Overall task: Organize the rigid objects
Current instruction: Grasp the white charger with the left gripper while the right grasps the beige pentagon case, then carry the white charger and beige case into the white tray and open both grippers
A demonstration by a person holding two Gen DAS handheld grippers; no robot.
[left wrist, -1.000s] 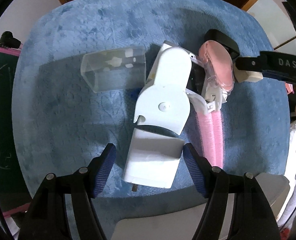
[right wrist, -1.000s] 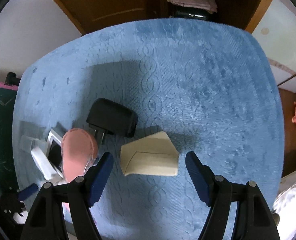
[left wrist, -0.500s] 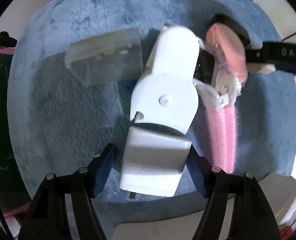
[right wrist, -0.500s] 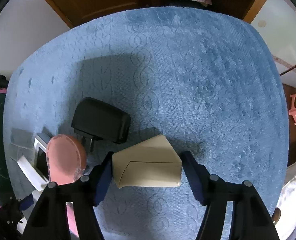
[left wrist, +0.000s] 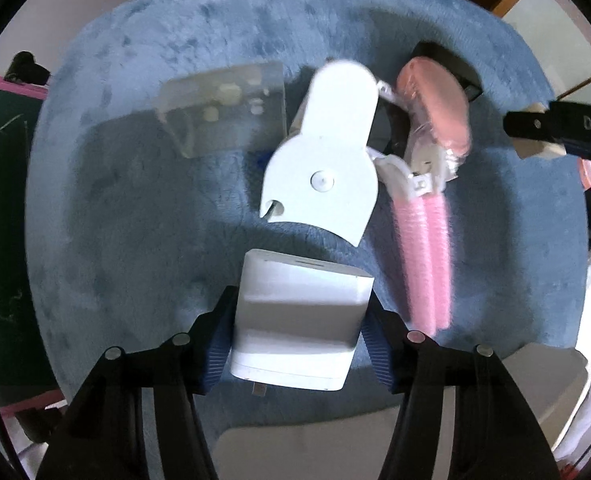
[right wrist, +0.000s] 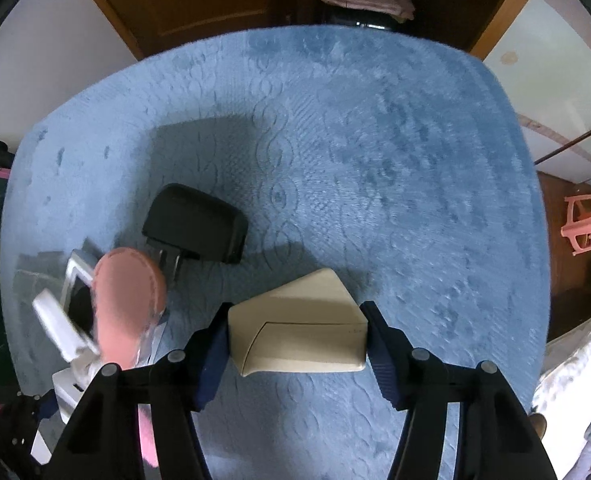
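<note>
A blue plush cloth (right wrist: 375, 160) covers the surface and fills both views. At the lower centre of the left view, the left hand-held gripper (left wrist: 295, 340) has just closed its jaws and clamps a white charger block (left wrist: 299, 320). Above it lie a white plastic tool (left wrist: 327, 160) and a clear box (left wrist: 223, 108). At the lower centre of the right view, the right hand-held gripper (right wrist: 297, 344), jaws likewise just closing, grips a beige box (right wrist: 299, 328); a black adapter (right wrist: 195, 228) lies to the upper left.

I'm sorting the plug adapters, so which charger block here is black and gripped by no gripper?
The black charger, prongs showing, lying free on the blue mat. The white charger sits in the left gripper.
</note>
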